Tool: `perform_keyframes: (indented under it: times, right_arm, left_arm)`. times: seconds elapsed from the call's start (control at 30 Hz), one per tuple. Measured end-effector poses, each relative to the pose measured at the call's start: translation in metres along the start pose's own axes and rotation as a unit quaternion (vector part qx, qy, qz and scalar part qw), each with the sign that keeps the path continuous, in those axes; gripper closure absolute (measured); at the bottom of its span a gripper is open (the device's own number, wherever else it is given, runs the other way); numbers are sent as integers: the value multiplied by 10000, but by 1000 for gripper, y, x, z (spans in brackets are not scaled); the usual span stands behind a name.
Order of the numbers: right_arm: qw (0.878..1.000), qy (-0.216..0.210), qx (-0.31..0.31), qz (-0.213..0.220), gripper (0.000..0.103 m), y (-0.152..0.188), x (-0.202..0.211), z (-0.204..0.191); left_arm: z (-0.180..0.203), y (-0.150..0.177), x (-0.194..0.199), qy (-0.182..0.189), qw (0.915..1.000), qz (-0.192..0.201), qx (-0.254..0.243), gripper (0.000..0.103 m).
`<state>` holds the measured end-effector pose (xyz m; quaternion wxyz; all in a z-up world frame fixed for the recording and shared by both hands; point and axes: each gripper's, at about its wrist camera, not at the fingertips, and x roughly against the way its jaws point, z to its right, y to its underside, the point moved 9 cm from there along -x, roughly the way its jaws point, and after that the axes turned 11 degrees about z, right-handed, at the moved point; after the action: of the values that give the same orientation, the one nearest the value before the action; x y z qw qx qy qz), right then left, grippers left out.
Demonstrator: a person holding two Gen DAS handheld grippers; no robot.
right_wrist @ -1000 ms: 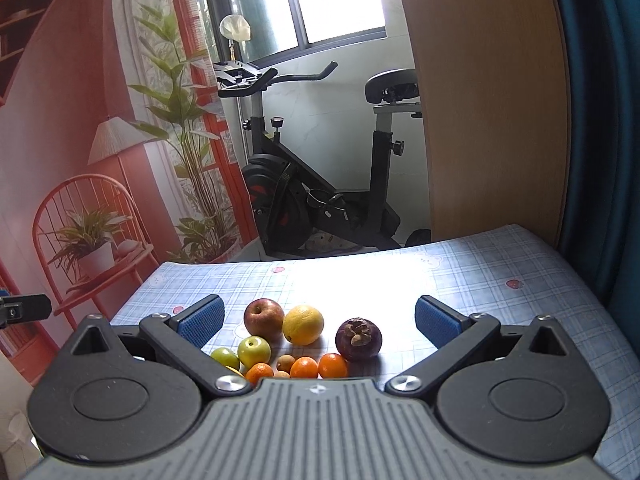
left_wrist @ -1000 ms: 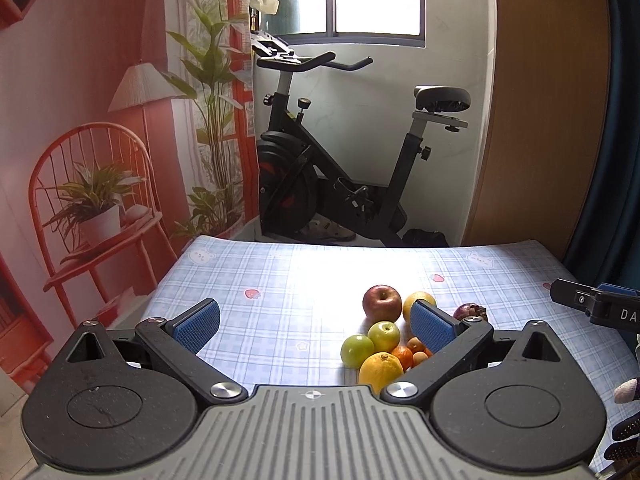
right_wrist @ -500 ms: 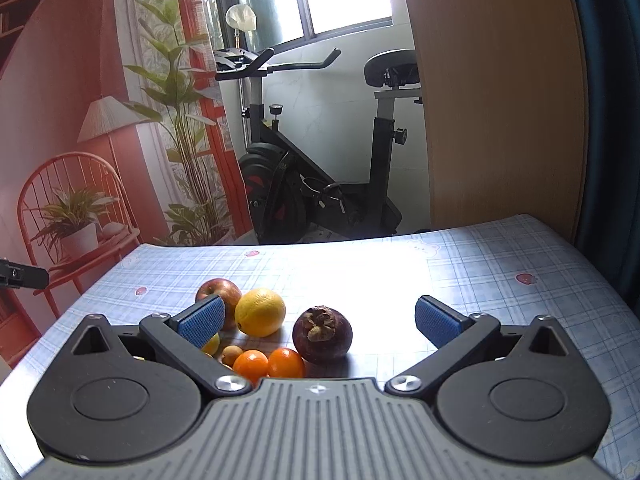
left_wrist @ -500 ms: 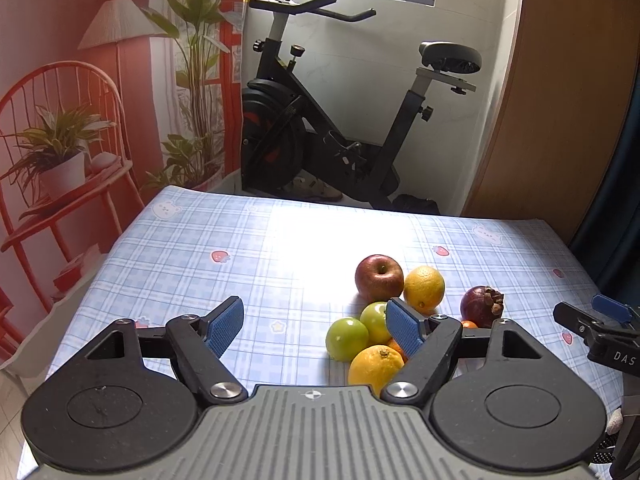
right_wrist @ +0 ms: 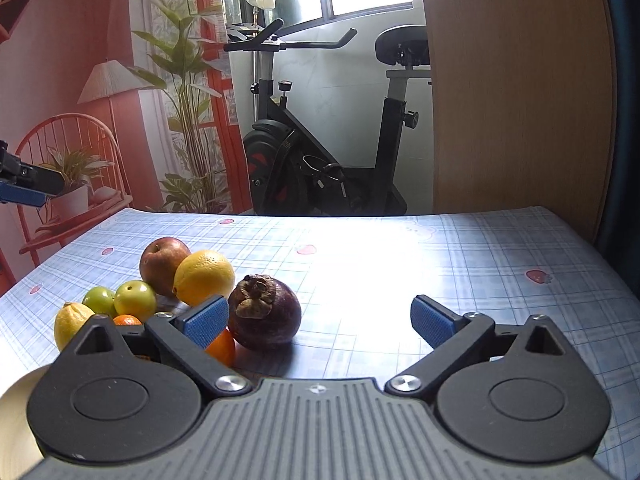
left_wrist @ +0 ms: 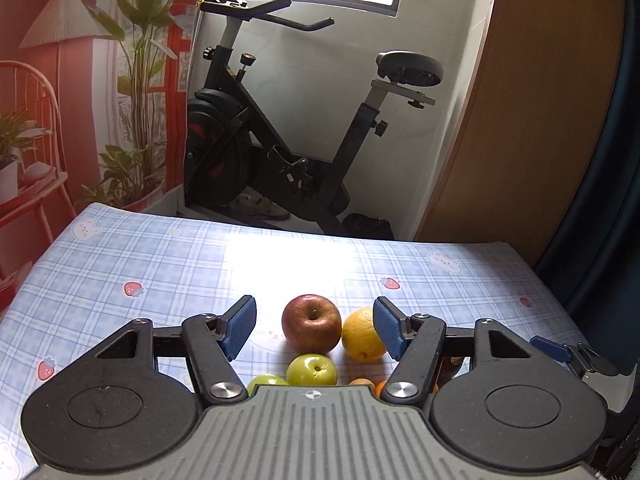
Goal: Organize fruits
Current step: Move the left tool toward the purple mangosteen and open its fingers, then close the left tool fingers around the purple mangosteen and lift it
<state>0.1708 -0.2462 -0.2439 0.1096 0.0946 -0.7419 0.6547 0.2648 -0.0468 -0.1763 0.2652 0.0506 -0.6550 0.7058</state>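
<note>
A pile of fruit lies on the blue checked tablecloth [left_wrist: 160,264]. My left gripper [left_wrist: 315,326] hovers low over it with its jaws closing. The red apple [left_wrist: 311,324] sits between the blue pads with gaps on both sides, and an orange [left_wrist: 358,338] is by the right pad. Two green fruits [left_wrist: 312,370] lie nearer. My right gripper [right_wrist: 319,320] stands wide open. A dark purple mangosteen [right_wrist: 266,314] rests between its fingers, close to the left pad and not pressed. Beside it are the apple [right_wrist: 162,260], the orange [right_wrist: 204,276], a lemon [right_wrist: 72,322] and small tangerines [right_wrist: 222,348].
An exercise bike [left_wrist: 280,152] stands behind the table's far edge, with a wooden panel [right_wrist: 516,92] and a dark curtain to the right. A white rounded rim [right_wrist: 12,420] shows at the lower left of the right wrist view. The cloth right of the mangosteen is bare.
Both grippers sank and came closer to the fruit pile. The left jaws narrowed around the red apple. The right jaws kept their width, now framing the mangosteen.
</note>
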Motion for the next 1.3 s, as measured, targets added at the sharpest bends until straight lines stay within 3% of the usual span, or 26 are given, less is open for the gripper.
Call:
perform_keyframes:
  times: [0.27, 0.5, 0.57, 0.63, 0.67, 0.77, 0.87, 1.3]
  right_arm:
    - [9998, -146, -137, 27, 3, 8, -16, 5]
    - [9991, -418, -27, -106, 8, 16, -23, 2]
    - [9979, -612, 51, -227, 17, 18, -26, -4]
    - [9962, -778, 113, -374, 26, 22, -29, -10]
    - [9958, -811, 111, -421, 30, 24, -31, -11]
    - [9947, -881, 53, -525, 42, 26, -34, -11]
    - [9940, -951, 59, -530, 46, 27, -34, -14]
    - [9906, -1103, 175, -786, 53, 33, -43, -22]
  left_arm:
    - [29, 13, -34, 84, 9981, -274, -547, 36]
    - [51, 22, -58, 495, 9941, -601, -761, 37]
    - [55, 25, -65, 710, 9924, -732, -689, 43]
    - [60, 30, -73, 962, 9899, -911, -507, 63]
    - [62, 32, -76, 1056, 9887, -986, -406, 66]
    - [67, 36, -88, 1228, 9857, -1148, -151, 67]
    - [75, 42, -99, 1419, 9811, -1311, 84, 67]
    - [96, 75, -131, 1867, 9640, -1809, 556, 67]
